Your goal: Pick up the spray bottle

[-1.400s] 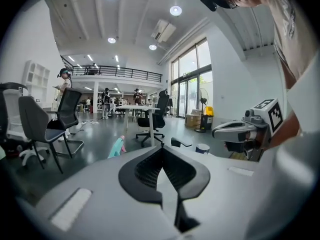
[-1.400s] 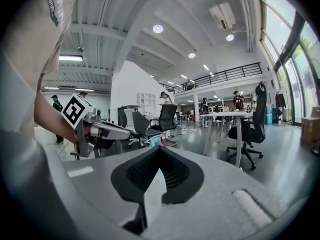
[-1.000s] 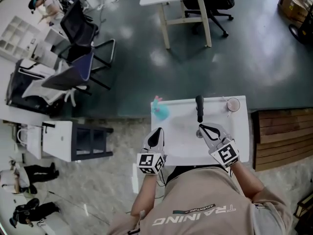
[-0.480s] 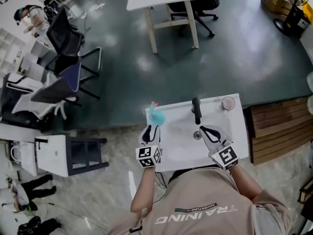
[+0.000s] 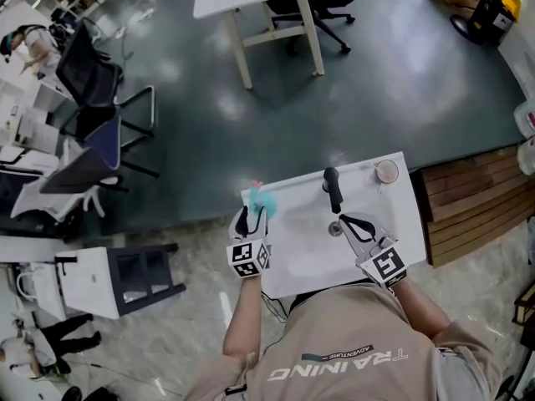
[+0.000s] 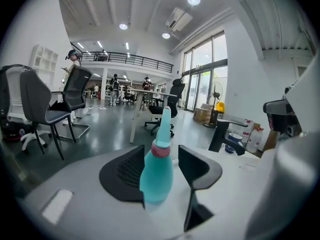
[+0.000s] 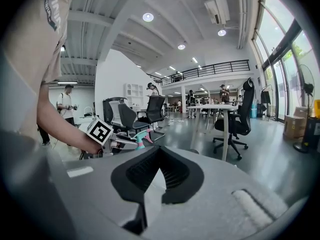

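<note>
The spray bottle (image 5: 258,196), teal with a pink collar, stands upright at the white table's (image 5: 305,253) far left corner. In the left gripper view the bottle (image 6: 156,171) rises between the two black jaws. My left gripper (image 6: 160,155) is open, its jaws have just been opening, and a gap shows at the right jaw. From the head view the left gripper (image 5: 253,214) straddles the bottle's near side. My right gripper (image 5: 350,222) hovers over the table's middle, its tips together with nothing in them. The right gripper (image 7: 159,154) view also catches the bottle (image 7: 141,134) far off.
A black handle-like object (image 5: 333,189) lies on the table ahead of the right gripper, a small round piece (image 5: 335,229) beside it. A cup (image 5: 386,171) stands at the far right corner. Wooden pallets (image 5: 468,203) lie to the right, office chairs (image 5: 92,98) to the left.
The left gripper has moved forward to the bottle and its jaws have spread from together to either side of it. The right gripper has stayed where it was.
</note>
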Demonstrator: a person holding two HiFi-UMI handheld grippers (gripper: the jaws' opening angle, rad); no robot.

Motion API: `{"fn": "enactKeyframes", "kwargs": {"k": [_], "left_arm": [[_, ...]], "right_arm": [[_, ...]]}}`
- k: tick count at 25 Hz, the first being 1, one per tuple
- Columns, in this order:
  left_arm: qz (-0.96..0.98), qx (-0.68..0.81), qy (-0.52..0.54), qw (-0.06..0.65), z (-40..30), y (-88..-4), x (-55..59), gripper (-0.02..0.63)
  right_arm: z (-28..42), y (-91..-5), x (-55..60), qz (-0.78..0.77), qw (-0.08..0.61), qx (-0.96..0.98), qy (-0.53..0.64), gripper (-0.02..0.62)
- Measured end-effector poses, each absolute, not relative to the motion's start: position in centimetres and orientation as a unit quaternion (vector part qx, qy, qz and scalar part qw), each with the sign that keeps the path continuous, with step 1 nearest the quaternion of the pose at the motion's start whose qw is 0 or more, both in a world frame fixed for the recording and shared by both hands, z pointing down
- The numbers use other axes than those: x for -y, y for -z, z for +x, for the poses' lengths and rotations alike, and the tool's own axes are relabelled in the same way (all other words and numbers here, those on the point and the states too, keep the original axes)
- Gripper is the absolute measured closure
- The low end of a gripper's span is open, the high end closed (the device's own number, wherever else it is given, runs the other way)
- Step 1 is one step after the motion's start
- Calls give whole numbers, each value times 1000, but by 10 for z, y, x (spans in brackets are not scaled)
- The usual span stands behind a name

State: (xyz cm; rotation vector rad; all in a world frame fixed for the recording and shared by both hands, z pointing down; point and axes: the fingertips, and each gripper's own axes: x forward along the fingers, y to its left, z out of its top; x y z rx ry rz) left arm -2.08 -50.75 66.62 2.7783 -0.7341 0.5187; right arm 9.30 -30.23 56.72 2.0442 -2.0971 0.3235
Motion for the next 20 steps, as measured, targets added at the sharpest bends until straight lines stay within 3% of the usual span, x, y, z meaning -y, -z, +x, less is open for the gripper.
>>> {"fn": "enactKeyframes", "kwargs": {"k": [9, 14, 20], "left_arm": [[957, 223, -162, 96, -6, -666, 517, 387], [960, 216, -158, 86, -1, -668, 519, 439], [961, 225, -150, 62, -2, -661, 525, 457]], "right_arm": [[101, -565, 320, 701, 103, 697, -110, 592], [102, -572, 319, 703, 107, 693, -120, 592], [100, -572, 321, 706, 109, 689, -124, 592]]}}
